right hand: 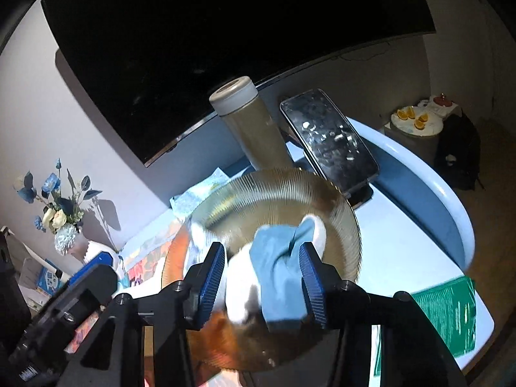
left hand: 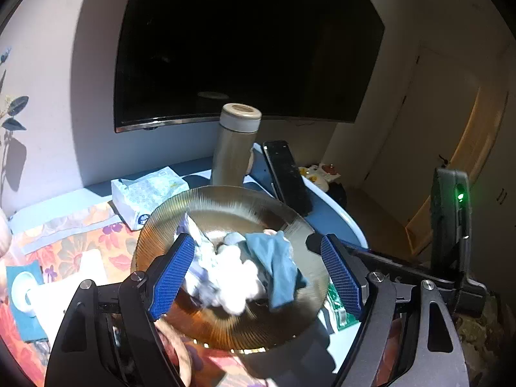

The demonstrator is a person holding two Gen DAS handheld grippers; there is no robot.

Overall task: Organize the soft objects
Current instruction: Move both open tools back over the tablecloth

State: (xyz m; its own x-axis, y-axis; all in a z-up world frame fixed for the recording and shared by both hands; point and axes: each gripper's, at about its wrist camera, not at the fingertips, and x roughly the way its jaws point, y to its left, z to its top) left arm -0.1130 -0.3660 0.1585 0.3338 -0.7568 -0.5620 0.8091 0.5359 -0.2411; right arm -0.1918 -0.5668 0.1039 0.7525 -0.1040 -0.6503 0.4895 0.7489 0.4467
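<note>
Behind everything hangs a large dark television screen (left hand: pixel 248 45) on a pale wall, above a blue-rimmed white table (right hand: pixel 416 238) partly covered by a floral orange cloth (left hand: pixel 80 235). At mid-table sits a ribbed amber glass bowl (left hand: pixel 225 203), and inside it lie the soft things: a crumpled white cloth (left hand: pixel 235 277) with a teal-blue cloth (left hand: pixel 277 261) draped over its right side. Just beyond the bowl stand a tall beige tumbler with a lid (left hand: pixel 237 142) and a black smartphone propped on a stand (right hand: pixel 329 138); a patterned tissue pack (left hand: pixel 145 193) lies to the far left.

Left gripper (left hand: pixel 258 277) hovers over the bowl with jaws spread wide, both cloths between them, pads clear of the fabric. Right gripper (right hand: pixel 262 282) stands partly spread around the teal-blue cloth, whose edge meets its right pad; no squeeze shows.
</note>
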